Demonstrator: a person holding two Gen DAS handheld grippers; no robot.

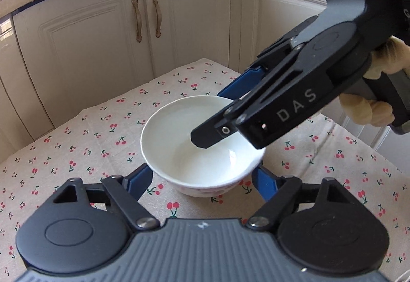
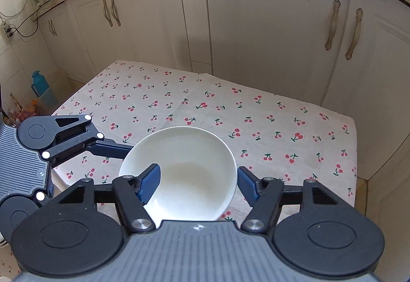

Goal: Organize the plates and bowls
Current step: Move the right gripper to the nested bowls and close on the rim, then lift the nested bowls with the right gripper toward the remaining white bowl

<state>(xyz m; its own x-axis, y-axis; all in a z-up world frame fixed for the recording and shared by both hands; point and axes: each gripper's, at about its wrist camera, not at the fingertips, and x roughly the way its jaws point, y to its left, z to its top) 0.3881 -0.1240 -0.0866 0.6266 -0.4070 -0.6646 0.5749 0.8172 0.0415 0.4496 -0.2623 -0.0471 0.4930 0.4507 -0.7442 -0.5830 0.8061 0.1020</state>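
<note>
The cherry-print tablecloth (image 2: 256, 112) lay below the cabinets (image 2: 269, 25). On it sat the white bowl (image 1: 202, 153). The left gripper (image 1: 202, 179) clasped its outer wall on both sides; the right gripper (image 2: 198, 183) pinched its rim, one finger (image 2: 150, 183) inside.

Left wrist view close over white bowl (image 1: 202, 151) on cherry tablecloth (image 1: 77, 143), facing cabinets (image 1: 84, 33), right wrist view likewise close, angled down, both sharing bowl, cloth, cabinet doors
</note>
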